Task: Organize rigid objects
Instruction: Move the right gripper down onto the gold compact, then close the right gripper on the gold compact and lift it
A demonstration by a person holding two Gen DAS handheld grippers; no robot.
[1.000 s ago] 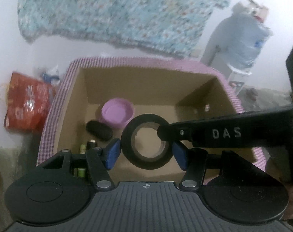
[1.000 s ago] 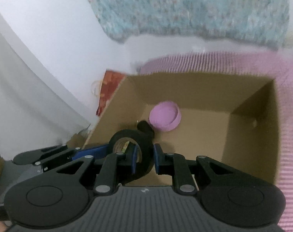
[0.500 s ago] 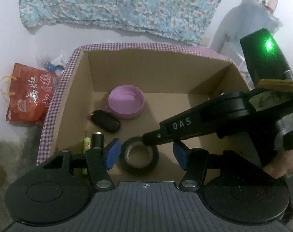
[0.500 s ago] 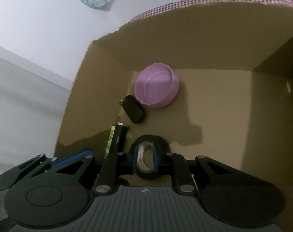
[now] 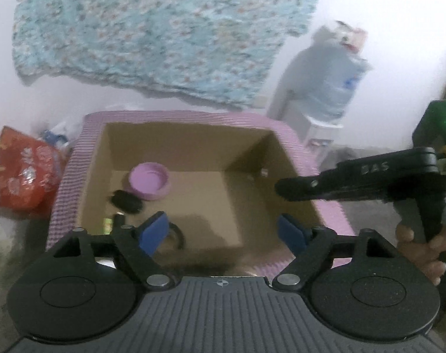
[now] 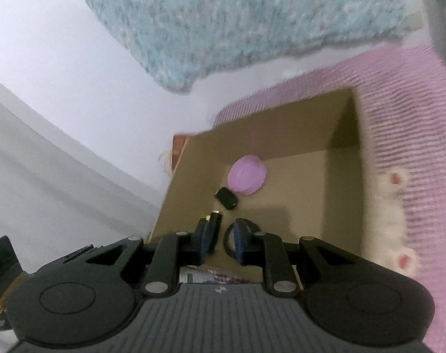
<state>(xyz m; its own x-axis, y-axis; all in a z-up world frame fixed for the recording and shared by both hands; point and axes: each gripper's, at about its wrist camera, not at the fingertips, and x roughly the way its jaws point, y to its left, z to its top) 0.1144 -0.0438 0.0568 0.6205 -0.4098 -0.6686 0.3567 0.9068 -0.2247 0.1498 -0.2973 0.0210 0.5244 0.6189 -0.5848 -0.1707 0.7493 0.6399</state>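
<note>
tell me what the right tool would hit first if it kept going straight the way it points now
Probably the black tape roll on the cardboard box floor: it lies right past the open right tool, with a small dark cylinder beside it. Depth is unclear, so it might reach the bare floor instead.

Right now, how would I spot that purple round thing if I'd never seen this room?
Find the open cardboard box with the pink checked rim, below the floral cloth on the wall. On its floor, toward the back left corner, lies the purple lid. It is the only pale, round dish shape; the small object touching it is black.
</note>
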